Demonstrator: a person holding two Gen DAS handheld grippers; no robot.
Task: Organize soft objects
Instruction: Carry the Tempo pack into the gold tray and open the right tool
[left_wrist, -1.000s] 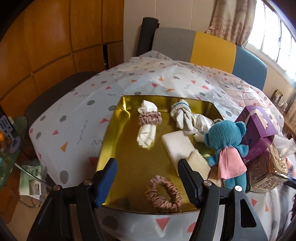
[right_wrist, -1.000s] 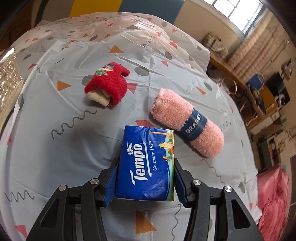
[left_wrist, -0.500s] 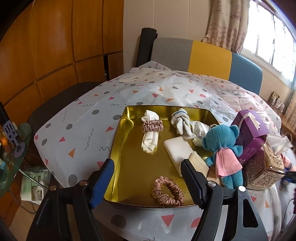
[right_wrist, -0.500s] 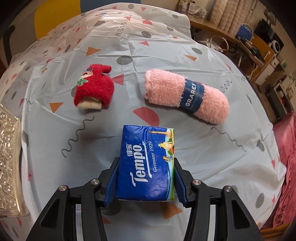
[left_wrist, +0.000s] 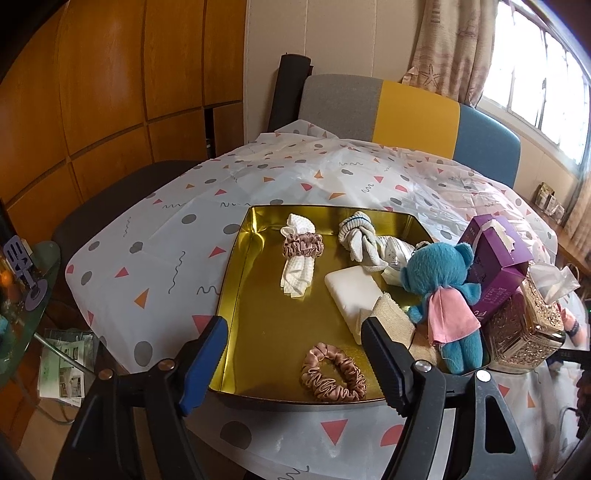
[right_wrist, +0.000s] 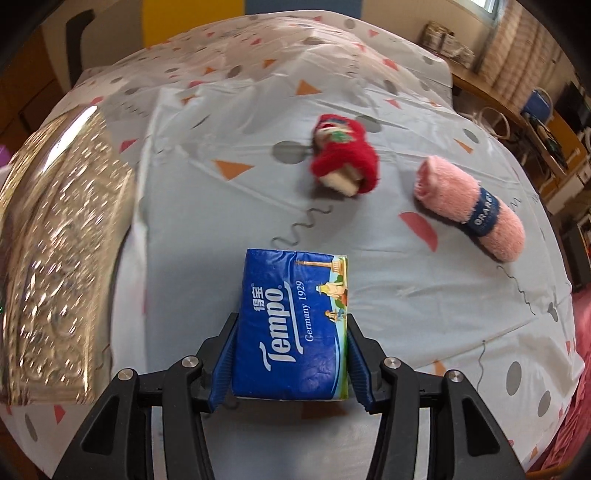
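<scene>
1. Since a second ago, your right gripper (right_wrist: 291, 347) has swung left with the Tempo tissue pack (right_wrist: 293, 325): the red sock (right_wrist: 345, 157) and the pink rolled towel (right_wrist: 469, 208) now sit further right and further up in its view, and the ornate metallic tissue box (right_wrist: 62, 240) fills the left side.
2. Your left gripper (left_wrist: 295, 354) has pulled back a little from the gold tray (left_wrist: 236, 273), so more of the patterned tablecloth (left_wrist: 177, 236) shows in front of the tray's near rim.
3. Your right gripper's fingers are closed against both long sides of the tissue pack and hold it above the tablecloth.
4. Your left gripper's fingers are spread wide with nothing between them, hovering at the tray's near edge.
5. Inside the tray lie a white cloth bundled in a dusty-pink scrunchie (left_wrist: 301, 247), a knotted white sock (left_wrist: 360, 240), a white sponge block (left_wrist: 352, 291), and a loose pink satin scrunchie (left_wrist: 332, 373) close to the near rim.
6. A blue teddy bear (left_wrist: 443, 295) with a pink cape sits at the tray's right edge, leaning against a purple tissue carton (left_wrist: 495, 266).
7. On the right side of the table, the red sock and the pink towel lie apart from each other, well clear of the tray.
</scene>
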